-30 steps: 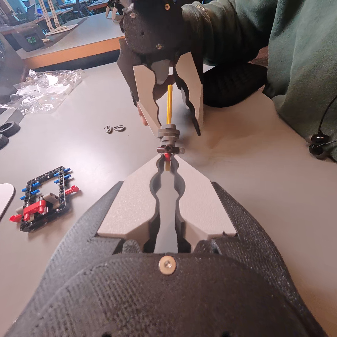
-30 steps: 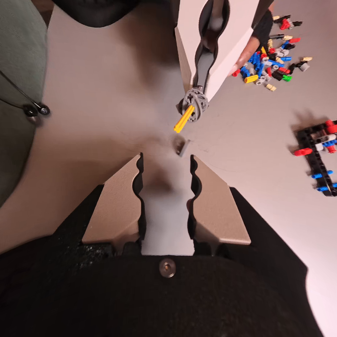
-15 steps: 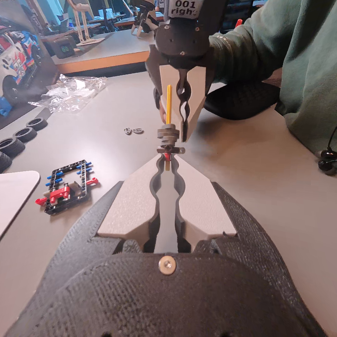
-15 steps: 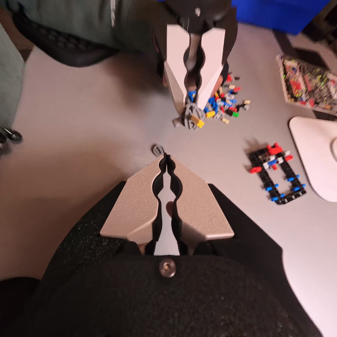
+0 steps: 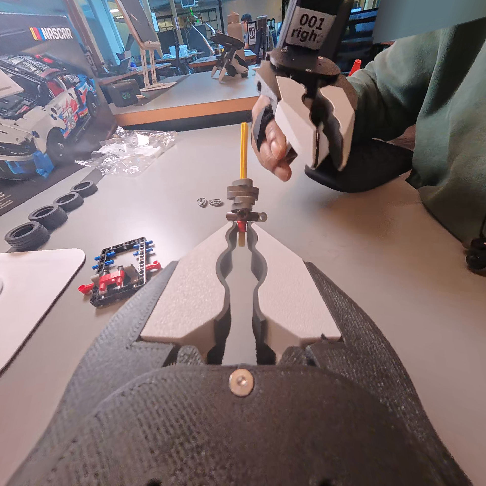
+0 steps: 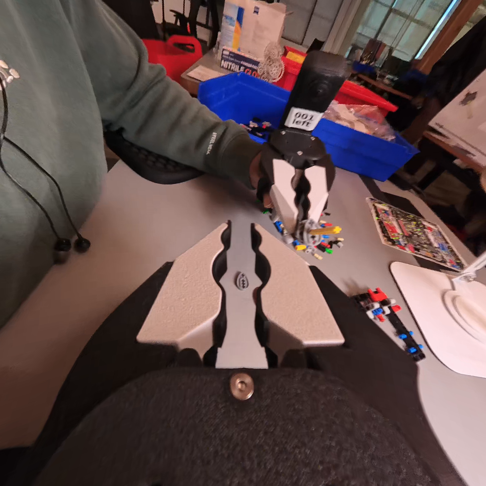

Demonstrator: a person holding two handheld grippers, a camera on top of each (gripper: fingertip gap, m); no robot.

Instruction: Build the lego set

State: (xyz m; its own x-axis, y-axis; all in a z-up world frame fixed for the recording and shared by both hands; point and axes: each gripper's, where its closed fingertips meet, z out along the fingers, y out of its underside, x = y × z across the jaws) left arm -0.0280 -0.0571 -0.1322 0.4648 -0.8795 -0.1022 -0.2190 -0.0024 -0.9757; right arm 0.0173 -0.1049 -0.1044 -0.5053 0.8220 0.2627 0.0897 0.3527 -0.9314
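My left gripper is shut on the lower end of a yellow axle, which stands upright. The axle carries a stack of grey cam pieces, a dark cross connector and a red piece at my fingertips. The same assembly shows in the right wrist view under the left gripper. My right gripper is narrowly open and empty, raised above the table; in the left wrist view it hangs up and right of the axle. A small grey oval piece lies on the table, seen through its gap.
A black frame with blue pins and red parts lies to the left. Two small grey pieces, several tyres, a plastic bag and a white pad are nearby. A pile of loose pieces, a booklet and a blue bin lie beyond. One gripper's finger ends stand about 7 centimeters off the other's.
My right gripper closed, then opened a little, lifting up and away to the right of the axle. My left gripper kept holding the axle assembly and tilted up.
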